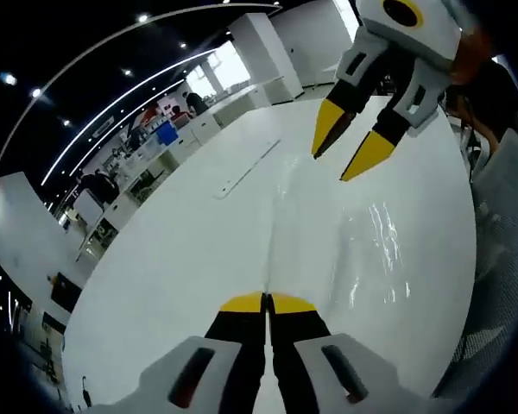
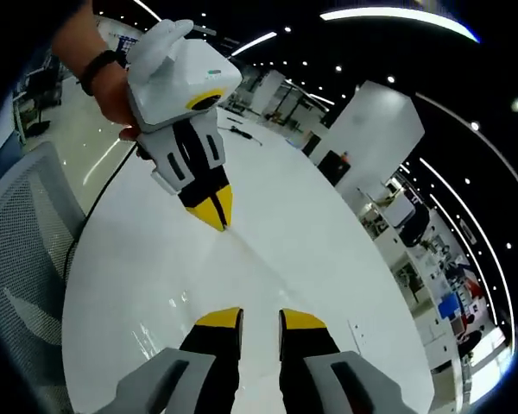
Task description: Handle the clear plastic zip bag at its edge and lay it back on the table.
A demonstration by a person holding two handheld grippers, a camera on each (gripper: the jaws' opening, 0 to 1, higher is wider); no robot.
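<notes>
Zip bag [image 1: 328, 250]: clear plastic, nearly invisible, traced by glints and a crease line, stretched over the white counter [image 1: 181, 259]. Left hand-held gripper [image 1: 268, 302] is clenched on its near edge; right hand-held gripper [image 1: 350, 147] hangs released above it. Judgement: edge grasp done; laying down and release remain.

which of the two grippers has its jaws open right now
The right gripper: its yellow tips stand apart above the table. The left gripper differs, its tips pressed together on the edge of the clear plastic zip bag.
</notes>
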